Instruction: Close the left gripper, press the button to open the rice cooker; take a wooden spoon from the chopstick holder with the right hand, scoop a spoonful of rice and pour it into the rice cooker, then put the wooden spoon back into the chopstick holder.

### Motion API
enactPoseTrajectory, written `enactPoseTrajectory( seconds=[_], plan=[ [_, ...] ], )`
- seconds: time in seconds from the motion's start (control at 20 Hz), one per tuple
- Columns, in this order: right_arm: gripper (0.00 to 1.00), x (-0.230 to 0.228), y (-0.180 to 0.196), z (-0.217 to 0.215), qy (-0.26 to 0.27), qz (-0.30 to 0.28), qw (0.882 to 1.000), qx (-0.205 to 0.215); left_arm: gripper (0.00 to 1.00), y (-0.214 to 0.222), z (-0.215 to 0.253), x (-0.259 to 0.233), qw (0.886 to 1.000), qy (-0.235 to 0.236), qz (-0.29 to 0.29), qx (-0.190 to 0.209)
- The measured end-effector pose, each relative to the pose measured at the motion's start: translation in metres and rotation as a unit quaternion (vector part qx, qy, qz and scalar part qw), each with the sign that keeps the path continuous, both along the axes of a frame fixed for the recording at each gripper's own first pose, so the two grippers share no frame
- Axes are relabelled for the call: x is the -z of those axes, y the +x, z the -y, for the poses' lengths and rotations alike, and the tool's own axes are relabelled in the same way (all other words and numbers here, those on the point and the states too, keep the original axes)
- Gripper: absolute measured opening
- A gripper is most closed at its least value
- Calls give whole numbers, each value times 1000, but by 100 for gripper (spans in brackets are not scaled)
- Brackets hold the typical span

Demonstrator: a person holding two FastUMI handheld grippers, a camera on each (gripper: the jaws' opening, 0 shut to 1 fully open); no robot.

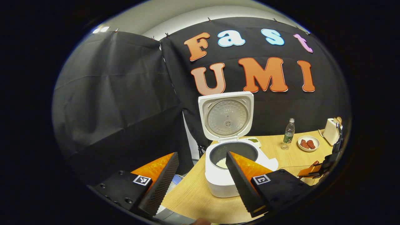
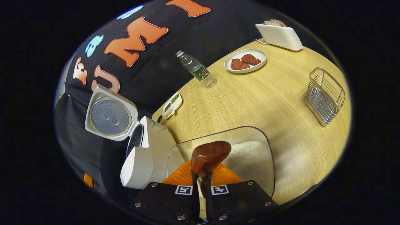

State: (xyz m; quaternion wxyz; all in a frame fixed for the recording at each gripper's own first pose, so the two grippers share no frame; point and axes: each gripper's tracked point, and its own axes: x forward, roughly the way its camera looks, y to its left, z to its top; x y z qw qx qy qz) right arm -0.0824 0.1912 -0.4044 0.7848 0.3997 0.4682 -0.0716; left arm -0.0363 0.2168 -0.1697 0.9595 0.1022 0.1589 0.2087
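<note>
Your rice cooker [image 1: 232, 162] stands open on the counter [image 2: 265, 103], some rice seemingly already inside. Your left tongs [image 1: 200, 178] hang released; your right tongs [image 2: 201, 184] clench the wooden spoon [image 2: 209, 156] over the rice container [image 2: 250, 156]. Scooping, pouring and returning it to the chopstick holder [image 2: 325, 95] remain.

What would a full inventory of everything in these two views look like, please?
rice cooker: one, white, lid up, table's left end
rice container: one, clear, beside the cooker
wooden spoon: one, brown, over the container
chopstick holder: one, wire, right side
water bottle: one, clear, by the wall
plate: one, white, two reddish pieces on it
toaster: one, white, far corner
small dish: one, white, behind the cooker
table: one, light wood
left gripper: open
right gripper: shut on the spoon
</note>
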Motion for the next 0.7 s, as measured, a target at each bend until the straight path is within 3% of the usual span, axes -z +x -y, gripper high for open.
enactPoseTrajectory(
  seconds=[0.4,0.7],
  plan=[
    [7,7,5,3,146,-6,988,53,99,2,3,1,1000,-4,-1,-1],
    [7,-13,7,51,186,34,978,85,100,13,19,-4,1000,-5,9,9]
  ],
)
